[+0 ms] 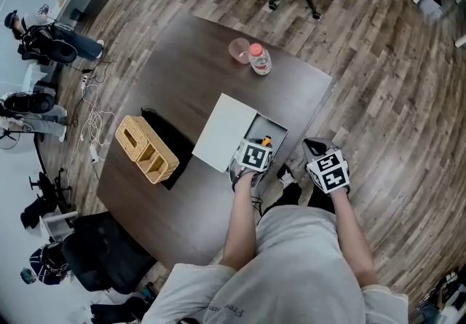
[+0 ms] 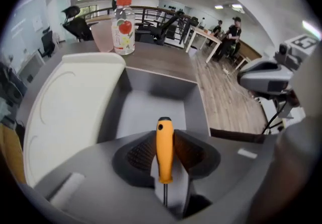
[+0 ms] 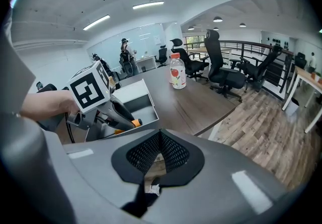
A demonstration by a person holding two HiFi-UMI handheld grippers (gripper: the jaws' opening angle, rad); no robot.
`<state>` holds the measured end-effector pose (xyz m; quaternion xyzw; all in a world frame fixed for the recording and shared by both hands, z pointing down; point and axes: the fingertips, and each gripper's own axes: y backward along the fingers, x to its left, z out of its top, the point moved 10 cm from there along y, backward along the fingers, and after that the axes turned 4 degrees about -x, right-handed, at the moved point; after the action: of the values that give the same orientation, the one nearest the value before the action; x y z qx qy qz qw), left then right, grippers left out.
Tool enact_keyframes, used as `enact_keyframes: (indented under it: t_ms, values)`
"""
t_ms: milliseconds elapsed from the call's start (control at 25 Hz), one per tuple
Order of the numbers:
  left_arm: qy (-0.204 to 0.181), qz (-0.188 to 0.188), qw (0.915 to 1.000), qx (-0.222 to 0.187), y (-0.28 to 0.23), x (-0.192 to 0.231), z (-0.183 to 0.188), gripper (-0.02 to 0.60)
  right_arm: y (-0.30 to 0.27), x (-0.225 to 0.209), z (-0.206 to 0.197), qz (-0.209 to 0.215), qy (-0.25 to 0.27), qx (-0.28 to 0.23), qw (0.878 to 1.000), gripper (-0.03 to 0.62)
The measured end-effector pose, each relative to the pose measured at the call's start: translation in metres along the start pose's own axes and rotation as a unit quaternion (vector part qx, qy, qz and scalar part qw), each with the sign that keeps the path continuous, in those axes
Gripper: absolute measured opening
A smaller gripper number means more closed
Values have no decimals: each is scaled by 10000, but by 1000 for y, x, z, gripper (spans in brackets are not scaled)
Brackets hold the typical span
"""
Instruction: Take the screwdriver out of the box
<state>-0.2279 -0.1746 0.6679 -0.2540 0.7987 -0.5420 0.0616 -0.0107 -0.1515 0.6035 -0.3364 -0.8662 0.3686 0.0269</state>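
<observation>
My left gripper (image 2: 165, 142) is clamped on the screwdriver (image 2: 164, 132), low centre of frame. Its orange handle runs straight out along the jaws, above the near end of the box (image 2: 161, 79). My right gripper (image 3: 160, 140) is closed on nothing, off to the right.

Bright ceiling lighting — sharp centres, fisheye-warped edges.

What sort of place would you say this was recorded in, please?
Probably an open-plan office: black high-backed swivel chairs, a large dark brown wooden table, and people sitting at a white desk beyond.
</observation>
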Motion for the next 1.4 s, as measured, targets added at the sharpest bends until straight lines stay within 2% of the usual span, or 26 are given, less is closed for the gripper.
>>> enact_keyframes:
  t_ms: [80,160,360,560,720,1040,1160,1400]
  values:
    - [-365,213,9991,53,-1,-7,5,169,0,0,-3,12,-11,41,10000,-3]
    - [-549,304,9980,103,-3,-12,5,169,0,0,-5,17,-16,57,10000,-3]
    - [-623,81,9980,57,-10,-14,3,169,1,-1,-5,19,-24,18,10000,-3]
    - [-670,24,9977,12,-11,-15,2,166,4,-5,-8,-4,-71,-17,10000,-3]
    - [-681,-40,9976,-149,-7,-14,0,166,6,-4,-7,-6,-82,-59,9999,-3]
    - [-563,96,9970,-519,6,-13,2,166,2,3,-4,111,-31,-130,9998,-3]
    - [-427,-22,9959,-794,10,-14,-2,166,2,7,-1,159,39,-197,9997,-3]
    - [-249,123,9910,-1312,31,-7,-12,166,-1,22,4,325,233,-359,9986,-3]
